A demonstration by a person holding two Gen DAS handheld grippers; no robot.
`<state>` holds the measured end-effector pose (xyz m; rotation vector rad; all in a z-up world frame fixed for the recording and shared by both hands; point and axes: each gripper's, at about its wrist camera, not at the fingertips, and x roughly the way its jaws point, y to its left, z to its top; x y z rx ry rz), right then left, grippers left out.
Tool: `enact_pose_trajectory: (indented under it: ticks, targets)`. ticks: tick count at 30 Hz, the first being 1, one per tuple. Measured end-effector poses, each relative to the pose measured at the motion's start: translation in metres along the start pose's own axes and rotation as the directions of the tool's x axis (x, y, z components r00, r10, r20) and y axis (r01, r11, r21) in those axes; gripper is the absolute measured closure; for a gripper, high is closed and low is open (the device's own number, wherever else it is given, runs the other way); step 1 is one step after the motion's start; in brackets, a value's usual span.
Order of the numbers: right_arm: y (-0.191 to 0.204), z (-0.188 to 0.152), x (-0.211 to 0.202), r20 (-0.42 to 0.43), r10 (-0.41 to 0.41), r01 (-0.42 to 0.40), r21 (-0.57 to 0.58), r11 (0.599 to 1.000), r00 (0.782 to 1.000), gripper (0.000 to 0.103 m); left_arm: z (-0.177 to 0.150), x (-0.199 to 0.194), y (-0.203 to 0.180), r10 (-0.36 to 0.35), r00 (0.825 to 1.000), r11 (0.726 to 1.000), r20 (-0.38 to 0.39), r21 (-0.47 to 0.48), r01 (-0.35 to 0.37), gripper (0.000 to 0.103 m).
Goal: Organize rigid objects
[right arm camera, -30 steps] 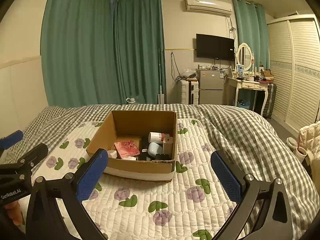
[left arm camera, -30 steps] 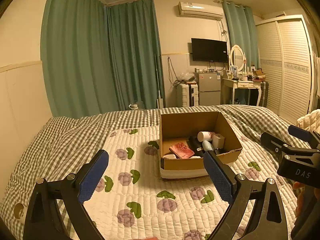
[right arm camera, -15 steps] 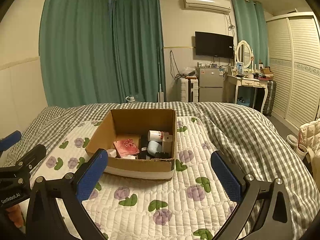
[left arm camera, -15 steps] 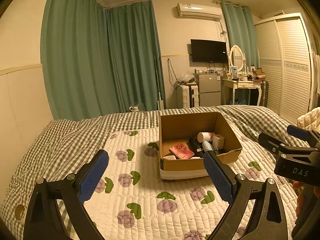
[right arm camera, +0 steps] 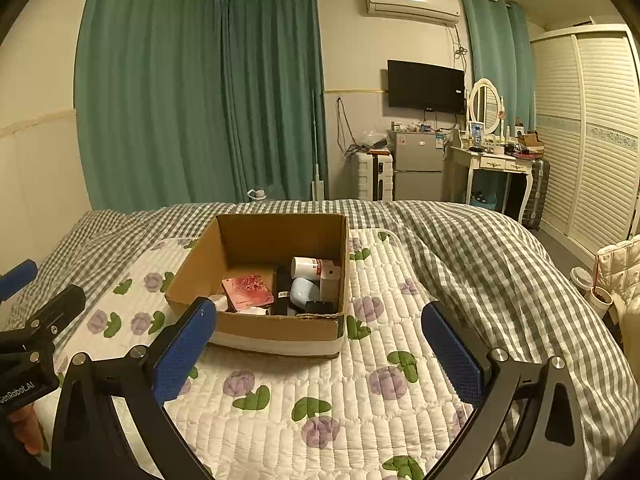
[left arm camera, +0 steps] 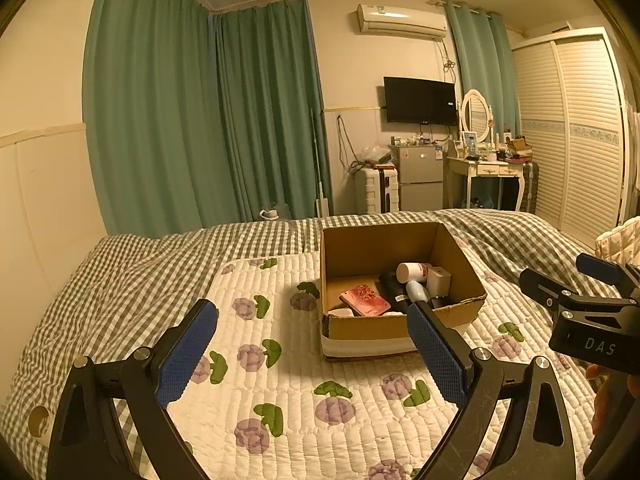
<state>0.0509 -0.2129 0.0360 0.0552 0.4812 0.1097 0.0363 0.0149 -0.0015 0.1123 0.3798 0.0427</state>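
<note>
Left claw and right claw both spread wide, holding nothing. Cardboard box on bed holds pink case, white bottle; right view alone shows bin.

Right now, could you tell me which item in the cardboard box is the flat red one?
The red patterned booklet, lying flat left of the white bottle and pale blue container.

This was a home bedroom. A bed with a checked cover and a flowered quilt filled the near part. Green curtains hung along the far left wall. At the far right stood a vanity with an oval mirror, a small fridge, a wall TV, an air conditioner and a louvred wardrobe.
</note>
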Motion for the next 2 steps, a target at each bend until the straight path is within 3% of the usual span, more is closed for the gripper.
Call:
enact_pose_trajectory:
  ticks: [2]
  targets:
    - [0.0007,-0.0009,0.0015,-0.007,0.002,-0.002,-0.001,1.0,1.0,0.0,-0.0006,0.0005,0.0006,0.002,1.0,1.0,-0.003,-0.004,-0.002,0.005]
